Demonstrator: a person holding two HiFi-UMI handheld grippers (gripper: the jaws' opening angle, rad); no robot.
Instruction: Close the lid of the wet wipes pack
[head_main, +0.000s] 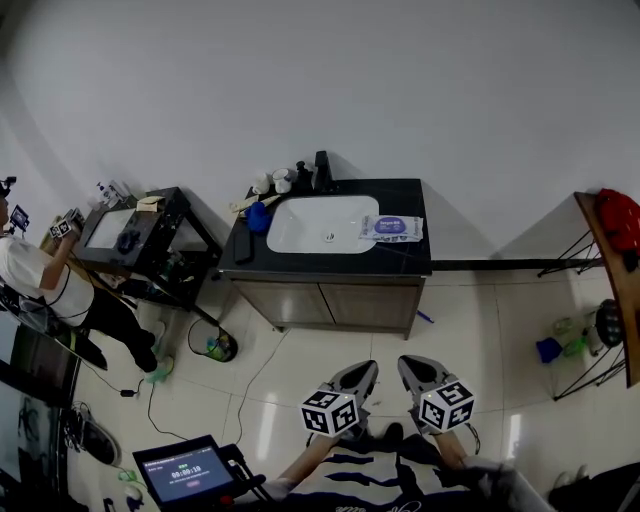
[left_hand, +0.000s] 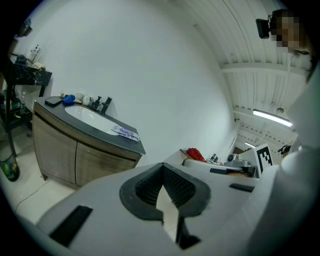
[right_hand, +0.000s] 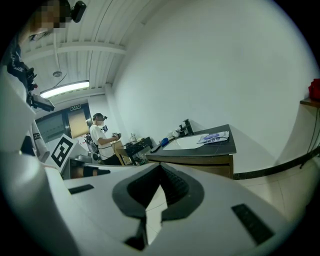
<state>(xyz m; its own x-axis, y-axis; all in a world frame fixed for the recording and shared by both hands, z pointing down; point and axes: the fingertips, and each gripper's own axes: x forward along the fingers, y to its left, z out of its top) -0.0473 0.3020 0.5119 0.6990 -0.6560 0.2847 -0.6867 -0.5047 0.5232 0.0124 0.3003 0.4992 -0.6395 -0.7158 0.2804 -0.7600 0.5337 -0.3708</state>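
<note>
The wet wipes pack (head_main: 392, 228), white with a purple label, lies flat on the black counter (head_main: 400, 258) just right of the white sink basin (head_main: 320, 222). It is small and far off in the left gripper view (left_hand: 126, 132) and in the right gripper view (right_hand: 215, 136); I cannot tell how its lid stands. My left gripper (head_main: 363, 371) and right gripper (head_main: 411, 366) are held low near my body, over the tiled floor well in front of the cabinet. The jaws of both (left_hand: 162, 167) (right_hand: 160, 167) meet at the tips with nothing between them.
A faucet (head_main: 322, 170), small bottles and a blue item (head_main: 258, 215) sit at the sink's back left. A black cart (head_main: 150, 235) and another person (head_main: 40, 280) are at the left, a cable on the floor, a tablet (head_main: 185, 468) near my feet, a shelf with a red item (head_main: 618, 218) at the right.
</note>
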